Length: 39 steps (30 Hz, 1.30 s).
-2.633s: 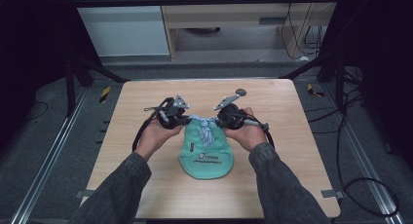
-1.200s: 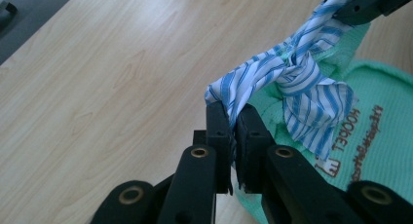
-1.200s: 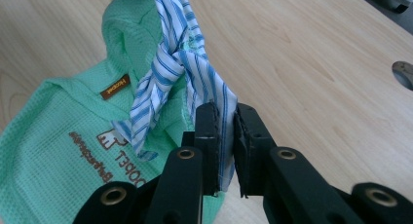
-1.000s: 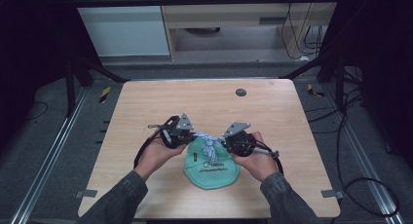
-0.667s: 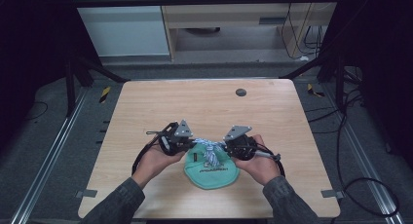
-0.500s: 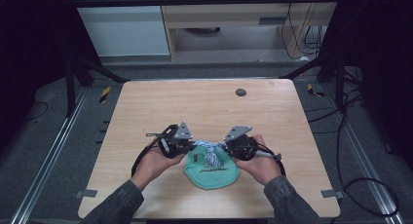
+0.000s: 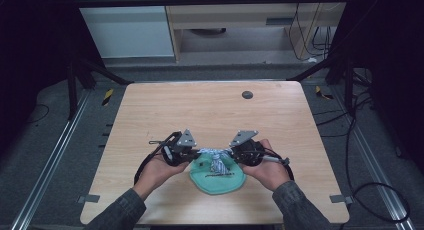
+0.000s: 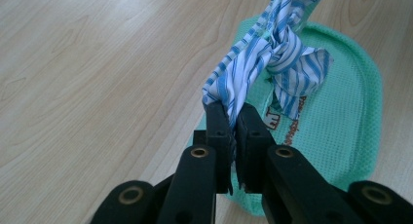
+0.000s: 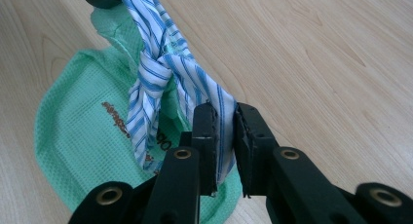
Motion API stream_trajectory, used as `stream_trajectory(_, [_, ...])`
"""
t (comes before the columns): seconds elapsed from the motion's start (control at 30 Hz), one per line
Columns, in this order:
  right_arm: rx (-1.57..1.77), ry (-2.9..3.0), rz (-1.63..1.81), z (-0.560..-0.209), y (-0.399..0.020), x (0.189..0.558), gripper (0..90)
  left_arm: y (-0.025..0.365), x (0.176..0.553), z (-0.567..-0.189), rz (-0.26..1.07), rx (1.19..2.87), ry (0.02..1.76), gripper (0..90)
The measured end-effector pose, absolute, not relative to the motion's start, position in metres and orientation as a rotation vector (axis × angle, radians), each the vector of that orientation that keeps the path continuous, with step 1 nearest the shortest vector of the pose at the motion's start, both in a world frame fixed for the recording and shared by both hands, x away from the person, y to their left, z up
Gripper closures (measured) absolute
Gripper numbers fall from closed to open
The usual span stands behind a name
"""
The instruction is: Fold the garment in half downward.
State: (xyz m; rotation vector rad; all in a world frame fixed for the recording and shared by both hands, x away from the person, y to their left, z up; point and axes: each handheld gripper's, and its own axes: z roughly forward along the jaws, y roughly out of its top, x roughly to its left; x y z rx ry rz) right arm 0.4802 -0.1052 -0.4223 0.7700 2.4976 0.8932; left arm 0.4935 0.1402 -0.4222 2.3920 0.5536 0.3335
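Low in the centre of the high view, both grippers are pulling a striped cloth [image 7: 216, 157] taut above a green mesh pouch [image 7: 218, 179] lying on the table [image 7: 200, 115]. The left gripper [image 8: 233, 118] is clamping one end of the cloth, the right gripper [image 9: 223, 118] the other, with a knot [image 8: 278, 45] sitting midway. To my eye the grip is looking thin on both sides: only a narrow edge is sitting between the pads, so a harder tug could be slipping it free. The hanging tail could also be dragging the pouch along. Brown and orange print is showing on the pouch, half covered and too small to read.
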Motion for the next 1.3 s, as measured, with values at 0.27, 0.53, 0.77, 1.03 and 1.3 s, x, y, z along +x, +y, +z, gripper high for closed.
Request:
stream_trajectory(0.27, [0.757,2.505,0.891,-0.422,-0.106,0.476,79.0,0.141,0.489,-0.425,0.320,2.391,0.551,85.5])
stream_trajectory(0.53, [0.756,2.523,0.887,-0.429,-0.107,0.467,78.1,0.141,0.483,-0.435,0.299,2.393,0.552,85.2])
stream_trajectory(0.77, [0.751,2.530,0.894,-0.433,-0.108,0.463,78.2,0.142,0.480,-0.440,0.290,2.387,0.556,84.9])
stream_trajectory(1.03, [0.760,2.541,0.901,-0.440,-0.108,0.457,78.6,0.144,0.475,-0.447,0.280,2.381,0.561,84.7])
stream_trajectory(1.3, [0.766,2.548,0.920,-0.445,-0.105,0.451,78.7,0.147,0.476,-0.451,0.287,2.367,0.573,84.5])
